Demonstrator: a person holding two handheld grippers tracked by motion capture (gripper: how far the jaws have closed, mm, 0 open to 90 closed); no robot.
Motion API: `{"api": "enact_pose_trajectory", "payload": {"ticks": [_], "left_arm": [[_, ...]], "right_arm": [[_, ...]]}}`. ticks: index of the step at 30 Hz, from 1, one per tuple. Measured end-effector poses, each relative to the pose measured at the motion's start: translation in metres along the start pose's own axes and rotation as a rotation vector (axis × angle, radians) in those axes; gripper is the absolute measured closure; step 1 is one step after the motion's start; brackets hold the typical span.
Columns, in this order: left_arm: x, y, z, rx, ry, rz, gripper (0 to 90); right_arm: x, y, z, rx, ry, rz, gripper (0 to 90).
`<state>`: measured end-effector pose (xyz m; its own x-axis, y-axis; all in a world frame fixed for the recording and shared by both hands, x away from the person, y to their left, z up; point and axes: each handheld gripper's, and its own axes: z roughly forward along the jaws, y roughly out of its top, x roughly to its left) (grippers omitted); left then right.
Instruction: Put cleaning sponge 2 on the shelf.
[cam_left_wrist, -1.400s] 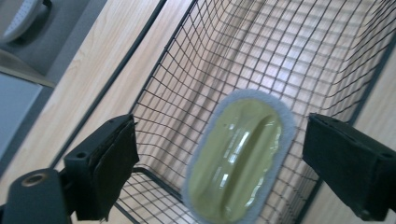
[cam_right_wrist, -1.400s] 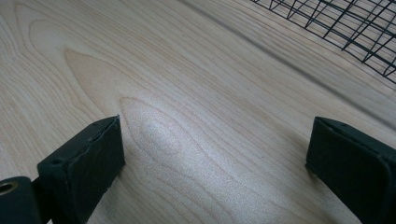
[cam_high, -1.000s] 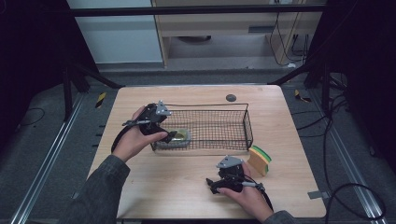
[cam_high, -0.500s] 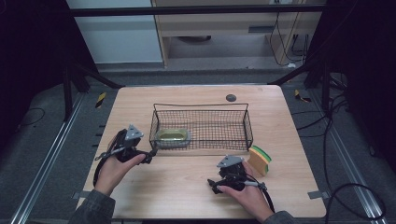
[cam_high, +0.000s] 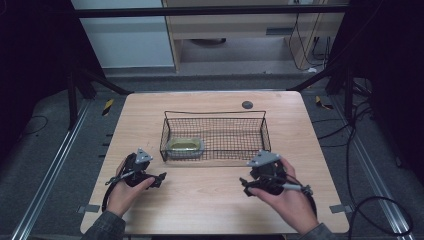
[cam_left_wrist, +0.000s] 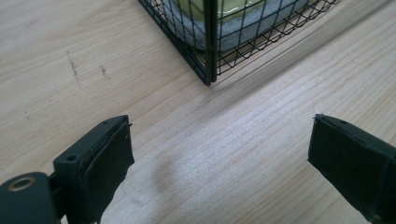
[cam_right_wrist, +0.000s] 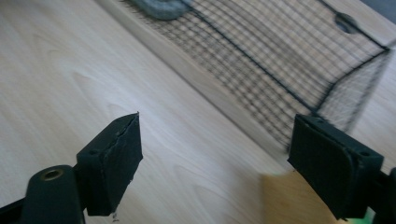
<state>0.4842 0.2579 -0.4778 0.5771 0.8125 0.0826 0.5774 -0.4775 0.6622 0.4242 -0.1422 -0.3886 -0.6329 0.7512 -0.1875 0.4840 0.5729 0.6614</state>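
Left gripper (cam_high: 161, 179) withdrawn from basket (cam_high: 215, 112), now low over desk (cam_high: 210, 210) beside basket's corner. Fingers spread, nothing held. Oval tin (cam_high: 185, 146) left inside basket at left end, so that drop judged done. Right gripper (cam_high: 242, 186) shifted toward basket's right corner. Fingers just been closing but still apart, bare desk between. Yellow-green patch, likely sponge (cam_right_wrist: 280, 200), seen by one finger; grip not confirmed.

Dark round disc (cam_high: 247, 105) on wooden table (cam_high: 200, 210), behind basket's far rim.
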Motion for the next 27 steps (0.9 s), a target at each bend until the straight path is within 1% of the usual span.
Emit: {"api": "enact_pose_trajectory", "payload": {"ticks": [1,2,3,4,5,6,7,8,9,10,11,13,14,15,16,17,19,21,23,27], "left_arm": [[0.001,-0.002,0.002,0.007,0.002,-0.003,5.7],[0.002,-0.003,0.003,0.009,0.004,-0.008,5.8],[0.005,-0.006,0.005,0.014,-0.001,-0.021,5.8],[0.005,-0.006,0.005,0.014,-0.001,-0.021,5.8],[0.007,-0.009,0.008,0.012,-0.012,-0.044,5.9],[0.007,-0.011,0.008,0.019,-0.018,-0.047,5.9],[0.007,-0.012,0.009,0.019,-0.024,-0.052,5.9],[0.007,-0.013,0.011,0.023,-0.024,-0.055,5.9],[0.007,-0.014,0.012,0.027,-0.024,-0.055,5.9],[0.007,-0.014,0.013,0.032,-0.025,-0.057,5.8],[0.007,-0.014,0.013,0.032,-0.025,-0.057,5.8],[0.008,-0.015,0.014,0.040,-0.028,-0.061,5.5],[0.008,-0.016,0.015,0.037,-0.025,-0.060,5.4],[0.008,-0.016,0.015,0.035,-0.025,-0.060,4.9],[0.008,-0.016,0.015,0.035,-0.025,-0.060,4.8],[0.009,-0.016,0.016,0.031,-0.026,-0.057,4.6],[0.010,-0.017,0.016,0.025,-0.029,-0.054,3.2],[0.010,-0.018,0.017,0.015,-0.031,-0.057,2.0],[0.011,-0.019,0.018,0.002,-0.029,-0.054,1.0],[0.012,-0.020,0.019,-0.010,-0.029,-0.052,0.2]], "right_arm": [[-0.008,0.002,-0.004,0.010,-0.004,0.011,18.7],[-0.023,0.005,-0.010,0.025,-0.008,0.033,22.6],[-0.029,0.006,-0.013,0.030,-0.009,0.039,24.2],[-0.029,0.006,-0.013,0.030,-0.009,0.039,24.2],[-0.045,0.007,-0.019,0.042,-0.007,0.061,27.9],[-0.052,0.007,-0.021,0.048,-0.005,0.072,28.6],[-0.059,0.007,-0.024,0.054,0.001,0.087,30.0],[-0.064,0.007,-0.025,0.058,0.002,0.090,31.0],[-0.070,0.006,-0.028,0.073,0.007,0.097,32.3],[-0.074,0.005,-0.028,0.082,0.010,0.101,33.6],[-0.079,0.004,-0.029,0.105,0.017,0.118,35.3],[-0.084,0.002,-0.029,0.138,0.026,0.123,36.0],[-0.085,0.001,-0.029,0.147,0.023,0.122,36.7],[-0.087,0.000,-0.029,0.157,0.032,0.119,38.1],[-0.087,0.000,-0.029,0.157,0.032,0.119,38.1],[-0.089,-0.001,-0.028,0.171,0.053,0.126,39.9],[-0.091,-0.002,-0.027,0.175,0.071,0.124,41.7],[-0.092,-0.002,-0.025,0.181,0.103,0.127,43.2],[-0.092,-0.002,-0.023,0.194,0.119,0.125,44.4],[-0.092,-0.002,-0.015,0.238,0.115,0.105,45.0]]}}
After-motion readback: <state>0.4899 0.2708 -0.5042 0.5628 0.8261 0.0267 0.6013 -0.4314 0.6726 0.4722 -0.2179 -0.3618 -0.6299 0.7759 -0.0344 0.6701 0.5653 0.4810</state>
